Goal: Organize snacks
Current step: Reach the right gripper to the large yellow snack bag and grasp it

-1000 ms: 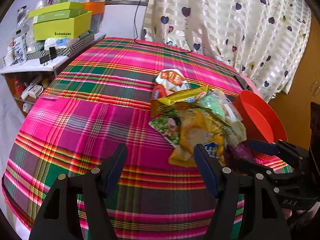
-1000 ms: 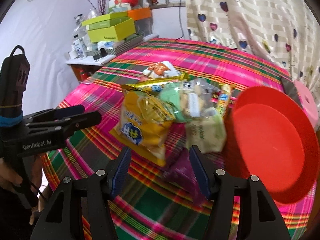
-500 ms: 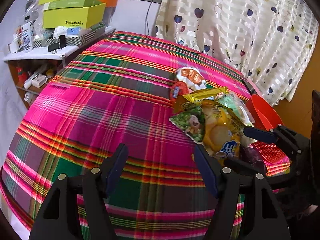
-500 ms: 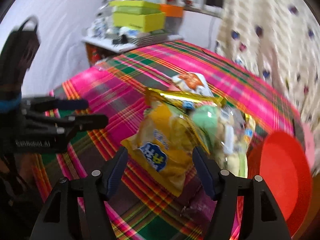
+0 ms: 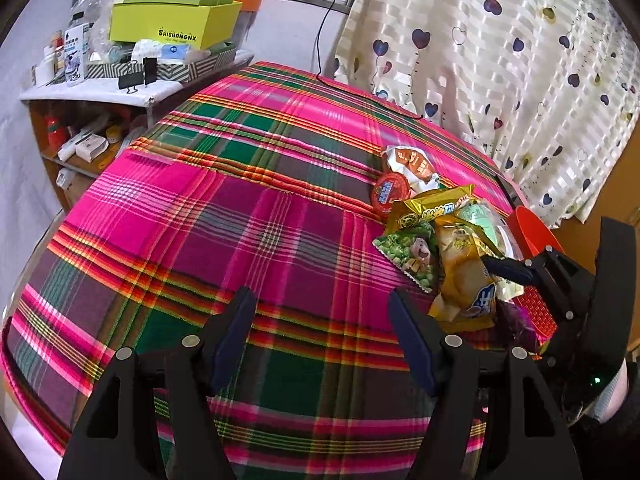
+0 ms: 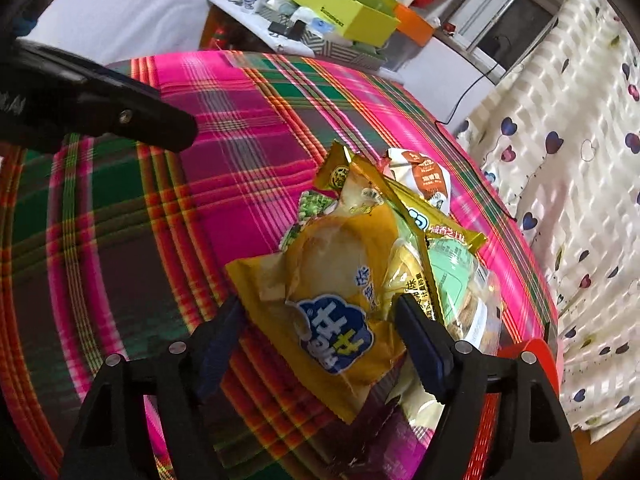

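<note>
- Left gripper (image 5: 322, 334), in the left wrist view, hangs over bare plaid cloth (image 5: 224, 216) with its jaws wide and nothing between them; the snack pile (image 5: 436, 240) lies to its right near the table's far right edge, well clear of its fingers
- In that pile a green pea bag (image 5: 408, 254) sits at the near left, a yellow bag (image 5: 466, 284) beside it, a gold packet (image 5: 432, 208) behind them, a round red cup (image 5: 390, 194) and a white-and-orange packet (image 5: 412, 164) farther back; a red plate (image 5: 528, 228) shows just past the pile
- Right gripper (image 5: 504, 268) enters this view from the right, one blue finger lying over the yellow bag's upper edge
- Right wrist view: the right gripper (image 6: 320, 336) stands fully spread, its jaws having just been opening; the yellow bag (image 6: 332, 300) fills the gap between them; the left pad (image 6: 224, 332) sits at the bag's near-left corner and the right pad (image 6: 420, 340) at its right edge; whether either presses on it I cannot tell, but the bag lies slack on the pile
- Behind it lie the gold packet (image 6: 404, 200), a pale green packet (image 6: 452, 272) and the white-and-orange packet (image 6: 424, 172); the red plate's rim (image 6: 528, 352) peeks out at the right; a dark purple wrapper (image 6: 384, 432) lies under the bag's near end
- Left gripper's black finger (image 6: 120, 108) reaches in at upper left, above the cloth and apart from the snacks
</note>
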### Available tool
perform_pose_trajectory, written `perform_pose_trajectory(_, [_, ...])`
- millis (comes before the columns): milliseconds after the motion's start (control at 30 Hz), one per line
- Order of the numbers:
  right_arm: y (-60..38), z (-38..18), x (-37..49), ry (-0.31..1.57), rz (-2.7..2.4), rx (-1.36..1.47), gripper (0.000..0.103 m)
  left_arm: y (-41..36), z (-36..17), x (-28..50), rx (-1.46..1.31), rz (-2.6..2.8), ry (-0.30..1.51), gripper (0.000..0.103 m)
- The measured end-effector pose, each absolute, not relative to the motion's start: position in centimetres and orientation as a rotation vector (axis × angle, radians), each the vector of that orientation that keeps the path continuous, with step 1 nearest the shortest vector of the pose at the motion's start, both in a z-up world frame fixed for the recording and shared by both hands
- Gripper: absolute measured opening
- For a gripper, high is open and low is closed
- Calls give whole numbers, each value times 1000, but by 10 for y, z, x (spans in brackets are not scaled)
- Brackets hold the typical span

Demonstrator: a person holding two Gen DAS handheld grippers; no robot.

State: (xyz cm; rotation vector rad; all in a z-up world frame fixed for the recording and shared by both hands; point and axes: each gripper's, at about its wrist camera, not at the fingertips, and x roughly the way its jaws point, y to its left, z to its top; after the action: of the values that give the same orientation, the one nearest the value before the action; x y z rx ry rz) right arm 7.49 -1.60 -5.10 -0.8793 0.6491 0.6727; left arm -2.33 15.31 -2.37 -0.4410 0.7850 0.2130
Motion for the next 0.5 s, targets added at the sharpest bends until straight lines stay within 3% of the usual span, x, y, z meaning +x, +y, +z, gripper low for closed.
perform_pose_trajectory(133, [-14, -49, 81, 651, 664, -857, 76, 153, -24, -24, -445, 214, 786, 70])
perform_pose_trajectory(333, [-15, -47, 79, 620, 638, -826, 50, 152, -25, -22, -446, 212, 791, 70])
perform_pose_trajectory(500, [-24, -36, 77, 616, 635, -755, 46, 147, -22, -21, -435, 201, 787, 70])
